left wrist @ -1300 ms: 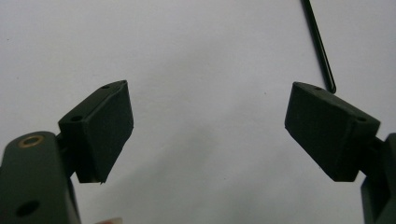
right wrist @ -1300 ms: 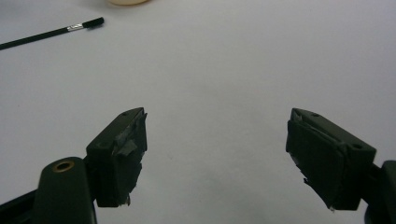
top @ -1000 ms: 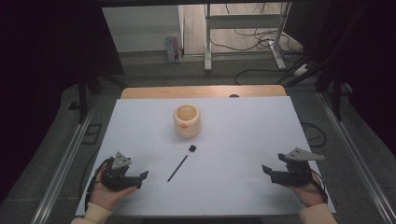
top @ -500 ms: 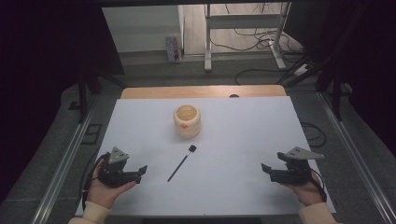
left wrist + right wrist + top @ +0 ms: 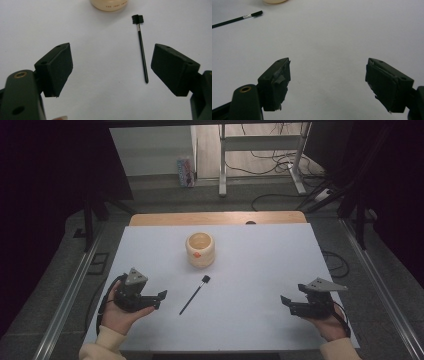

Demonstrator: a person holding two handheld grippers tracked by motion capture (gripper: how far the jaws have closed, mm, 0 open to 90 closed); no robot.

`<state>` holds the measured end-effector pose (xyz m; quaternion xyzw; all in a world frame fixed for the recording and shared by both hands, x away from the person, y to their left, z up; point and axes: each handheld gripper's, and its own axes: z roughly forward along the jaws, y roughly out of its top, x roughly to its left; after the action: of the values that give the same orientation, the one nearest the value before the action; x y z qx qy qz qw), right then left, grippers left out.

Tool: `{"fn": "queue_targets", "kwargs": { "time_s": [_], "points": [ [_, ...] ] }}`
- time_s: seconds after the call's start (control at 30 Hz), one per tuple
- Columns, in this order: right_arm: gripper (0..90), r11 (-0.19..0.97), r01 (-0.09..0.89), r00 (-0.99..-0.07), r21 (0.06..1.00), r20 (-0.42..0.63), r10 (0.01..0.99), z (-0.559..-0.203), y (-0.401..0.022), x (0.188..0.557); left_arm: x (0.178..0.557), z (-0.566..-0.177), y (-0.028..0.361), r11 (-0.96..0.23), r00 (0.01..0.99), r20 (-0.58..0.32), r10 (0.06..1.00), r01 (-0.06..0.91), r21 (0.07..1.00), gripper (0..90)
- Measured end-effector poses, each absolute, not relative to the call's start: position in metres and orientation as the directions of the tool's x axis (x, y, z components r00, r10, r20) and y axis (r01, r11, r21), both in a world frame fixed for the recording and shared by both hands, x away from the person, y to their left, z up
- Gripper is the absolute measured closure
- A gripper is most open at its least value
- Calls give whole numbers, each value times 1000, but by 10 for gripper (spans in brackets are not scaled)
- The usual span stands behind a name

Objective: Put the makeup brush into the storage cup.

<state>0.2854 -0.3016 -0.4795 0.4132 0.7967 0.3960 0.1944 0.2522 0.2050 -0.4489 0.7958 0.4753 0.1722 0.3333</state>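
A thin black brush lies flat on the white table, its square head toward the cream cup that stands upright behind it. My left gripper rests at the front left, open, with nothing between its jaws. The brush lies just ahead of it, nearer its right jaw. The cup's base shows at the top. My right gripper sits open at the front right, empty. From there the brush and the cup appear at the far upper left.
The white sheet covers most of the table; a wooden strip shows along the far edge. Metal rails run down both sides. Beyond the table, cables and a stand's legs lie on the floor.
My left gripper has shifted slightly to the right, toward the brush. The right gripper has stayed in place.
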Motion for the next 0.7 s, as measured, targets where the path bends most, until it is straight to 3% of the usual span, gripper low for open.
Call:
{"fn": "queue_targets", "kwargs": {
  "time_s": [0.7],
  "points": [
    [199, 345, 507, -584, 790, 20, 811, -480, -300, 286, 269, -449, 175, -376, 537, -48, 842, 648, 662, 191]
  ]
}}
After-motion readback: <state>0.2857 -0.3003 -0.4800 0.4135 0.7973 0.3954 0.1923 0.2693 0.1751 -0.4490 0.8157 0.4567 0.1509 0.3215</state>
